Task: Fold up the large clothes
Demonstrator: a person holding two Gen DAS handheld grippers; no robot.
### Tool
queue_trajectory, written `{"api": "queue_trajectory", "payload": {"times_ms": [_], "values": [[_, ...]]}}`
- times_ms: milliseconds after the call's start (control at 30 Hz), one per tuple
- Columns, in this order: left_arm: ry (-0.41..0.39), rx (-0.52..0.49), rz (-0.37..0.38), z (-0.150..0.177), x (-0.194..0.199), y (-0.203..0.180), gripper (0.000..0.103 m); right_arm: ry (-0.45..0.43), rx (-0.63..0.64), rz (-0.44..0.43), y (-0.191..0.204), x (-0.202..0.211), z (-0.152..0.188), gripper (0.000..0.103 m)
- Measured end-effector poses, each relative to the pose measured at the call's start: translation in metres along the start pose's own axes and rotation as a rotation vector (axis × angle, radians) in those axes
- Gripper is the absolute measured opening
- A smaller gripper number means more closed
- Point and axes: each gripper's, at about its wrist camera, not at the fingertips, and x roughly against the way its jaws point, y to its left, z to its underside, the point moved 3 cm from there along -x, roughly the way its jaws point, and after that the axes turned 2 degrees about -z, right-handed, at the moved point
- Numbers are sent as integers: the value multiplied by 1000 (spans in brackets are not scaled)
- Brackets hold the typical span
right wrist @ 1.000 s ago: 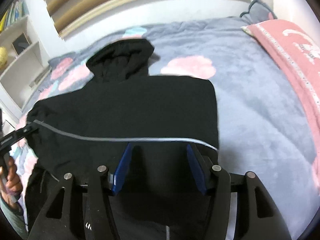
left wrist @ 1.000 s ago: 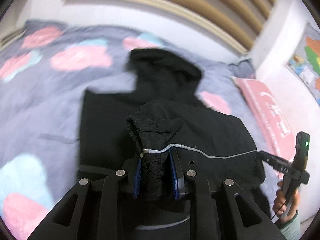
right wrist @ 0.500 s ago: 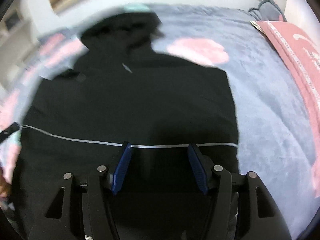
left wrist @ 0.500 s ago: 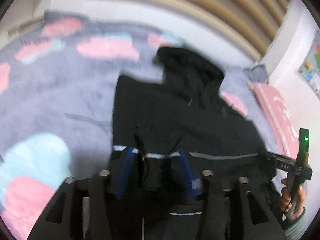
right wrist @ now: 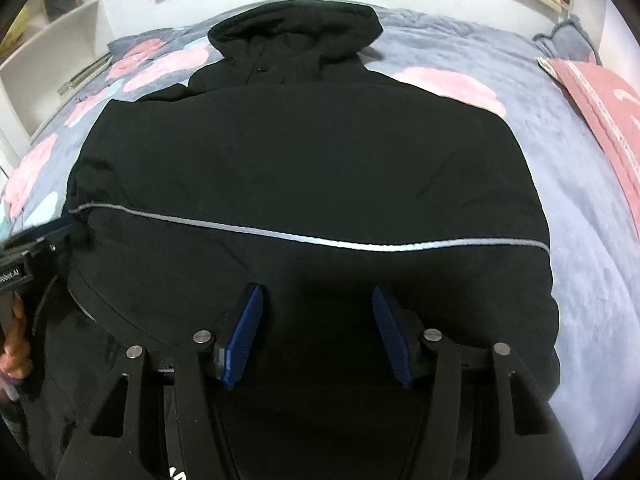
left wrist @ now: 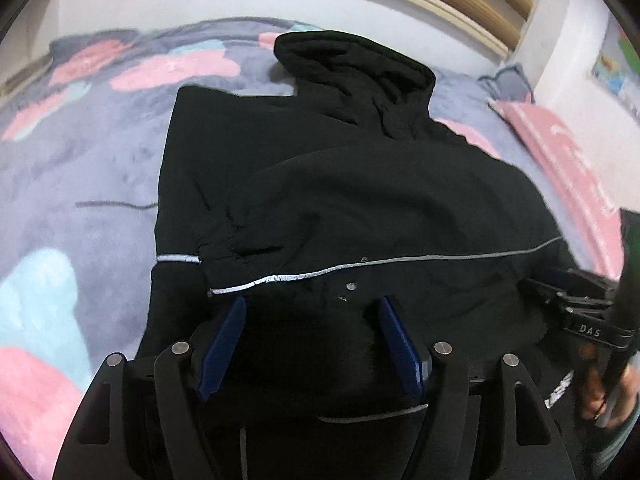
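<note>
The right gripper (right wrist: 316, 322) stands with jaws apart over the black jacket (right wrist: 304, 168) (hood farthest ahead), grey blanket (right wrist: 592, 232) to its right.

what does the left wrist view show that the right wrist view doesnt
Only the left wrist view shows the sleeve folded across the jacket, with its cuff by the open left tongs, whose jaws have just been opening, and a wall poster. Only the right wrist view shows white shelves. Both show the black jacket, its hood, grey stripe and pink pillow.
</note>
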Motion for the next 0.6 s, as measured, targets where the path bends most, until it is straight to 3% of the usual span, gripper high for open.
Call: {"api": "queue_trajectory", "payload": {"times_ms": [133,267,600], "values": [[-42,-24,-9,4,9,-3,70,-28,3,-7,-6,7,3,60],[-50,-3,27,-2,28,-1,70,7,14,-3,1,15,-6,60],[-50,-12,42,-89,75,-21,70,40,-29,-38,6,66,-93,61]]}}
